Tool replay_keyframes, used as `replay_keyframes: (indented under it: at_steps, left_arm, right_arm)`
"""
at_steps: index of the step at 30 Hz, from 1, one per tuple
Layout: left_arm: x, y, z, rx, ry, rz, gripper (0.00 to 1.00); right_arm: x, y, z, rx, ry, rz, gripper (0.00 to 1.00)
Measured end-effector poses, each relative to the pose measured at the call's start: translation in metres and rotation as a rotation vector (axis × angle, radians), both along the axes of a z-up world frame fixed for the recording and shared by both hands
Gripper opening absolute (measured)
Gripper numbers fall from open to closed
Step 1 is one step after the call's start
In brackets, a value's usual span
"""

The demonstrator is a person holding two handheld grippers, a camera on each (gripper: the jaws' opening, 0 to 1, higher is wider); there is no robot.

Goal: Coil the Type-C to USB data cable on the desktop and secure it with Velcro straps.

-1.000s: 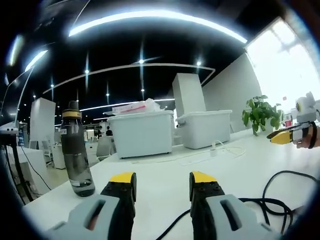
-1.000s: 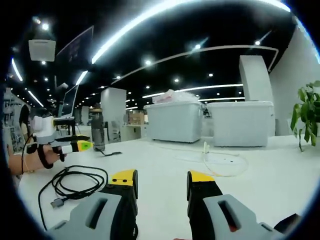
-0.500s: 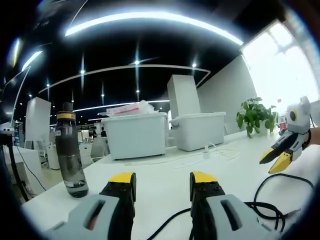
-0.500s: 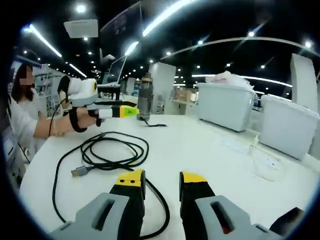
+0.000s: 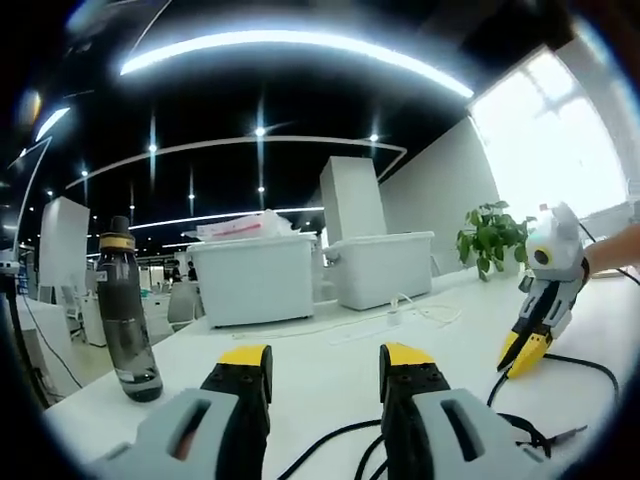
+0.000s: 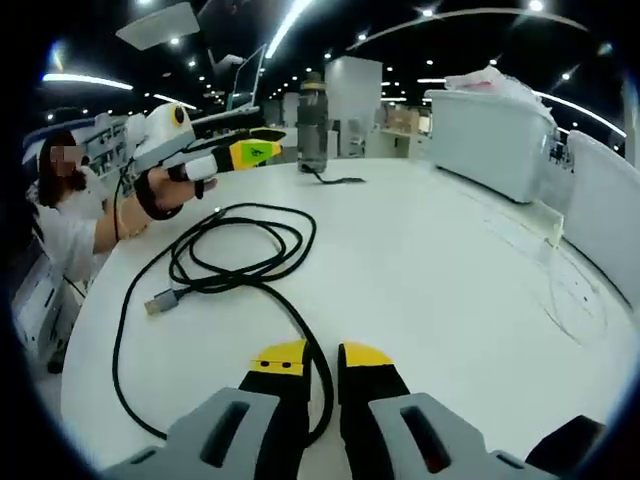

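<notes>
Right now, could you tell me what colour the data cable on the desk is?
Black data cable, clearest in the right gripper view.

Bright ceiling strips overhead — window glare, perhaps blown out — fisheye-bent edges.

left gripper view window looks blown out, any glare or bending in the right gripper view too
Left gripper view: window is overexposed white and the ceiling light strip bows into an arc. Right gripper view: no blown-out window, ceiling lights flare slightly, the table edge curves with the fisheye, the black cable stays sharp.
</notes>
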State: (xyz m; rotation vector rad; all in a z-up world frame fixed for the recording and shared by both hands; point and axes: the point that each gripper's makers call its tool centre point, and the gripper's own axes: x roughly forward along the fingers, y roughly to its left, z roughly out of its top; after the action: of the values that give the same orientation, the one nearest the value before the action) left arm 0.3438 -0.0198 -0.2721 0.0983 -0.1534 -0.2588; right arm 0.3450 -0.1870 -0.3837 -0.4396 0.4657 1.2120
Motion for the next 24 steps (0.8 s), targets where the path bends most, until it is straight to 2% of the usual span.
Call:
replay_keyframes:
  at_steps: [3,6,8,12,13,15,17,19,21,23,24]
  left_arm:
    - [-0.001,-0.003,-0.001,0.006,0.001,-0.008,0.44]
    - [-0.002,-0.005,-0.002,0.006,0.005,-0.014,0.44]
    - [-0.003,-0.007,-0.002,0.006,0.005,-0.02,0.44]
    - [-0.005,-0.014,-0.003,0.015,0.004,-0.044,0.44]
    - [-0.005,-0.016,-0.003,0.017,0.004,-0.048,0.44]
    - [-0.006,-0.019,-0.004,0.023,0.003,-0.061,0.44]
    - [-0.007,-0.023,-0.004,0.03,0.001,-0.073,0.44]
    - [-0.008,-0.027,-0.004,0.032,-0.001,-0.09,0.44]
    - [-0.009,-0.03,-0.003,0.033,-0.006,-0.105,0.44]
    - [-0.011,-0.034,0.0,0.034,-0.018,-0.124,0.44]
    - [-0.013,-0.037,0.002,0.029,-0.029,-0.141,0.44]
  right_arm:
    - [0.0,0.002,0.0,-0.035,0.013,0.019,0.05]
    - [-0.003,0.002,0.001,-0.09,-0.095,0.072,0.02]
    - [-0.006,0.001,0.001,-0.099,-0.115,0.071,0.02]
    - [-0.001,-0.007,0.014,-0.122,-0.29,0.035,0.01]
    - [-0.001,-0.008,0.019,-0.119,-0.316,0.023,0.01]
    - [-0.001,-0.012,0.037,-0.114,-0.425,-0.009,0.01]
    - [0.002,-0.019,0.056,-0.148,-0.571,-0.043,0.01]
    - [0.001,-0.022,0.077,-0.133,-0.669,-0.086,0.01]
    - [0.003,-0.029,0.101,-0.155,-0.819,-0.133,0.01]
    - [0.003,-0.034,0.129,-0.116,-0.925,-0.2,0.01]
    - [0.003,-0.035,0.137,-0.097,-0.953,-0.219,0.01]
